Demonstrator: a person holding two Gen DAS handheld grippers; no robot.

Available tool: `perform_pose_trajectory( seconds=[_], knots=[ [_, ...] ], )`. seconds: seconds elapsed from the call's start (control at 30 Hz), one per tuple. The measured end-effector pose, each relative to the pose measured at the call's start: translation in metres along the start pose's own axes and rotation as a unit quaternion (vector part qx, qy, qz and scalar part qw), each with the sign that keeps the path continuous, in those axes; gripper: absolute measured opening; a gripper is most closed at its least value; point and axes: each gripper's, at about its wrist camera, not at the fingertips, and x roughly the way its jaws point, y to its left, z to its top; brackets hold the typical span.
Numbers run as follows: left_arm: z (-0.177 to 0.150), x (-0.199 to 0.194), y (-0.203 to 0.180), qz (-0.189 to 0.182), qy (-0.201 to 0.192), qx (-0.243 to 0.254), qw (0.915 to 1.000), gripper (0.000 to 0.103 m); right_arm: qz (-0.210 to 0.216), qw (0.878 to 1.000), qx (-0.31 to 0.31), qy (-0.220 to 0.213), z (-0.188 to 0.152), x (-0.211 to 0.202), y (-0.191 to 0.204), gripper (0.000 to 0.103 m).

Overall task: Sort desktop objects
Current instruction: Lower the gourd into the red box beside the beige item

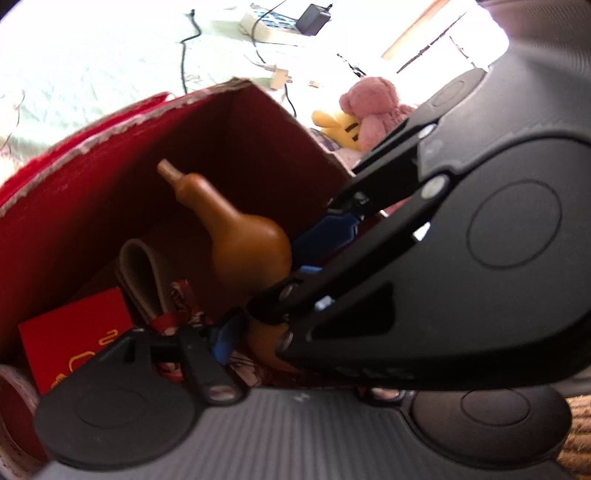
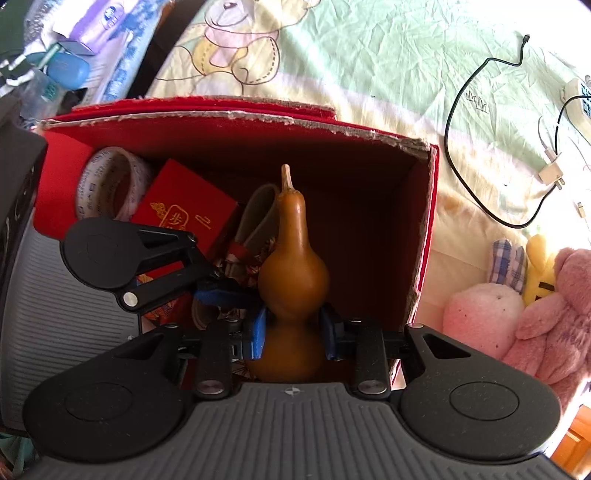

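Observation:
A brown gourd (image 2: 293, 273) stands upright inside the red cardboard box (image 2: 258, 136), stem pointing up. My right gripper (image 2: 293, 332) is shut on its narrow waist, a blue pad pressing each side. In the left wrist view the same gourd (image 1: 240, 236) leans in the box (image 1: 92, 177), and the right gripper (image 1: 317, 251) fills the right half of the picture. My left gripper (image 2: 221, 293) reaches into the box from the left, close beside the gourd. Its jaws stand apart; one blue-padded finger (image 1: 221, 339) shows and the other is hidden behind the right gripper.
The box also holds a red envelope (image 2: 184, 218), a tape roll (image 2: 107, 184) and a tan strap (image 2: 258, 210). Plush toys (image 2: 517, 306) lie right of the box on a pale green sheet (image 2: 369, 55). A black cable (image 2: 454, 110), a white plug (image 2: 550, 170) and a power strip (image 1: 266, 22) lie beyond.

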Motion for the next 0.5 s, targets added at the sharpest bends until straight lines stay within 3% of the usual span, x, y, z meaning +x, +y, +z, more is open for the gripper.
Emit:
perform_pose_trajectory(
  seconds=[0.27, 0.5],
  knots=[
    [0.0012, 0.0030, -0.0001, 0.027, 0.000, 0.003, 0.9996, 0.085, -0.026, 1.000, -0.005, 0.015, 0.0047, 0.0031, 0.0039, 0.026],
    [0.0013, 0.0019, 0.0019, 0.060, -0.012, -0.002, 0.9981, 0.085, -0.020, 0.999, -0.016, -0.031, 0.0017, -0.0043, 0.0035, 0.028]
  ],
)
